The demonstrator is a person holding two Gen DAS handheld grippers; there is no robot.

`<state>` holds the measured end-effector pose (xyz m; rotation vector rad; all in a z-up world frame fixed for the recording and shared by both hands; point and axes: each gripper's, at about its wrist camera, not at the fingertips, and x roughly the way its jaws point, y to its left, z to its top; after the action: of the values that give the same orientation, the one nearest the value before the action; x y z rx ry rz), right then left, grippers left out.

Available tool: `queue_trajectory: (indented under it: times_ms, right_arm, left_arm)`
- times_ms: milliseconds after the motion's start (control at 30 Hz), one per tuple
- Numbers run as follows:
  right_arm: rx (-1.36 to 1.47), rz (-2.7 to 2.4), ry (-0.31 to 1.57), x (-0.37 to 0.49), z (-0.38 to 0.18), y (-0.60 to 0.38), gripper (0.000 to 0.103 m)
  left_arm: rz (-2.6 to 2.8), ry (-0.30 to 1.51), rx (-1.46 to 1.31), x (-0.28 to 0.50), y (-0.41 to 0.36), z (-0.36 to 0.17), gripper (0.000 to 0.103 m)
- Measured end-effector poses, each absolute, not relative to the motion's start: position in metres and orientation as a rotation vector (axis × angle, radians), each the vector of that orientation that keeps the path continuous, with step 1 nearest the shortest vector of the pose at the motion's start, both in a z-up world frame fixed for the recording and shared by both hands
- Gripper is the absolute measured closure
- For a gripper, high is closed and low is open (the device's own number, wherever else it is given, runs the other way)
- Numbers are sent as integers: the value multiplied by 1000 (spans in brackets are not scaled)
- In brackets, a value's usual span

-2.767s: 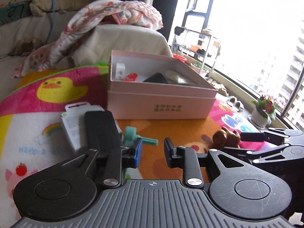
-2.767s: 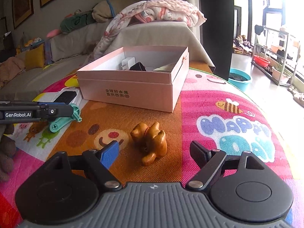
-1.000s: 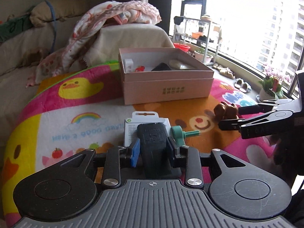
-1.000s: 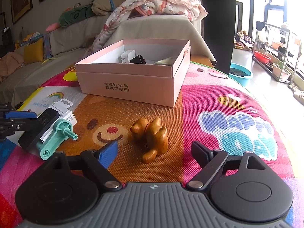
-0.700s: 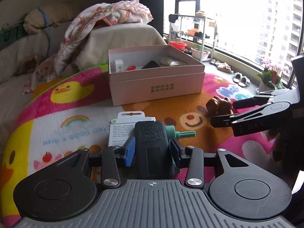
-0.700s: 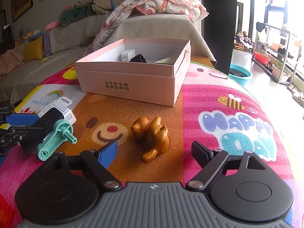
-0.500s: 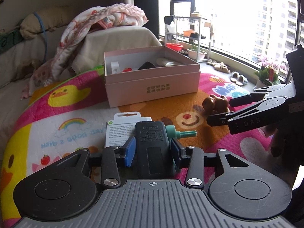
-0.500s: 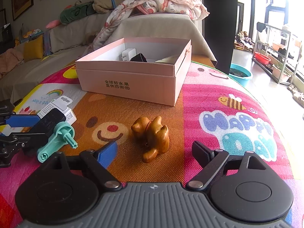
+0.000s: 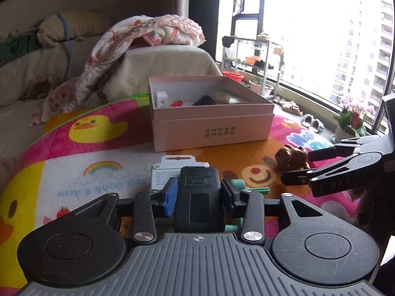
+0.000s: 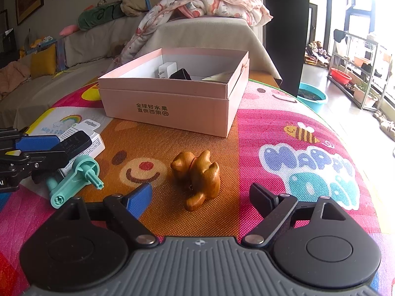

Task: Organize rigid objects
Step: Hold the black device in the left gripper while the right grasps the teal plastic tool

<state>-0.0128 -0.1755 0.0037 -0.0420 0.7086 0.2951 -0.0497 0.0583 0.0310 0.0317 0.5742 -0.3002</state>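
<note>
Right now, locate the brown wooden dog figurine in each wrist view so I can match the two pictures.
Left wrist view: the brown wooden dog figurine lies right of centre on the orange patch of the mat, just beyond the right hand-held gripper.
Right wrist view: it lies near the centre, ahead of the open fingers.
Shared landmark: the pink box behind the figurine in both views.

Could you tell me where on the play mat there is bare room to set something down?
The widest bare stretch is the pink play mat right of the pink box and beyond the wooden dog. The smiley print between the dog and the teal peg is also bare. It is crowded at the left hand-held gripper, around the black device and white packet.
</note>
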Motion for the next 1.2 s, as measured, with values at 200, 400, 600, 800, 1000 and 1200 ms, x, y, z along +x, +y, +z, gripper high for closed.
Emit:
queue_trajectory:
  times_ms: [200, 400, 600, 800, 1000, 1200]
  right_arm:
    - [-40, 296, 707, -13, 4, -176, 16]
    - [-54, 292, 710, -13, 4, -175, 16]
    - [-67, 290, 712, -13, 4, -172, 16]
    - [-66, 290, 712, -13, 4, -172, 15]
    - [-81, 309, 728, -10, 3, -169, 9]
    - [-103, 348, 757, -3, 2, -165, 0]
  left_arm:
    - [-175, 562, -65, -57, 98, 41, 60]
    - [-91, 634, -192, -57, 122, 27, 60]
    - [-180, 668, -184, -50, 95, 11, 60]
    - [-242, 662, -138, -31, 63, 6, 60]
    - [-233, 664, 15, -31, 39, 4, 60]
    - [-282, 678, 72, -44, 41, 6, 60]
